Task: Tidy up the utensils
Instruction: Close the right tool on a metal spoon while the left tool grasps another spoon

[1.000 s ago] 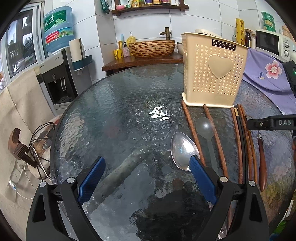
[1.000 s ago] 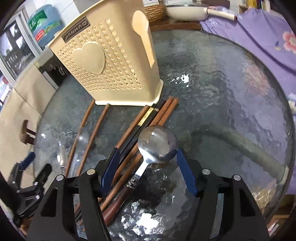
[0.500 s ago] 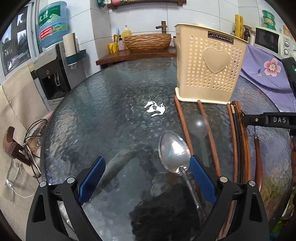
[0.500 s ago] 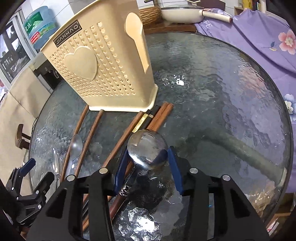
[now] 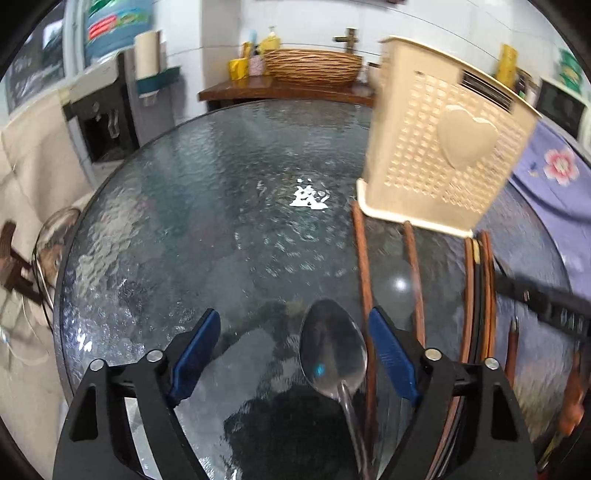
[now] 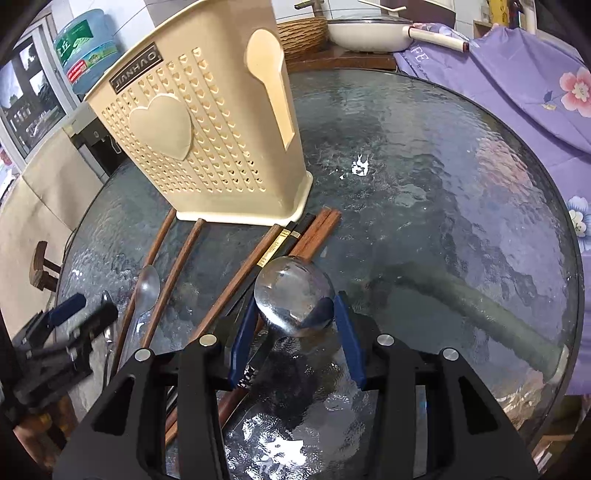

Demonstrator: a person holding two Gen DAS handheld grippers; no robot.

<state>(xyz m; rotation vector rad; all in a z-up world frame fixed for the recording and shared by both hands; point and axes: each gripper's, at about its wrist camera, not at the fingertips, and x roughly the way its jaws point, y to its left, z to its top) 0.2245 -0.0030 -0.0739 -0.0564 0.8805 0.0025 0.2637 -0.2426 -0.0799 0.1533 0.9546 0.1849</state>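
A cream perforated utensil holder (image 5: 443,147) (image 6: 207,147) stands upright on the round glass table (image 5: 207,221). Brown chopsticks (image 5: 364,273) (image 6: 177,266) and a clear plastic spoon (image 6: 146,291) lie in front of it. A metal spoon (image 5: 332,354) lies between the jaws of my left gripper (image 5: 293,354), close to the right pad (image 5: 391,354). Those jaws are closing and do not touch it. My right gripper (image 6: 295,339) is shut on the bowl of a round metal spoon (image 6: 291,291), whose dark handle runs back under the gripper across darker chopsticks (image 6: 280,240).
A purple flowered cloth (image 6: 517,92) covers the right side beyond the table. A white pan (image 6: 369,33) and a wicker basket (image 5: 310,66) sit on the wooden counter behind. A water dispenser (image 5: 107,110) stands at the left. The left gripper (image 6: 85,317) shows in the right wrist view.
My left gripper slid over so the metal spoon lies between its jaws, which narrowed. My right gripper's jaws closed onto the round spoon's bowl and then held still.
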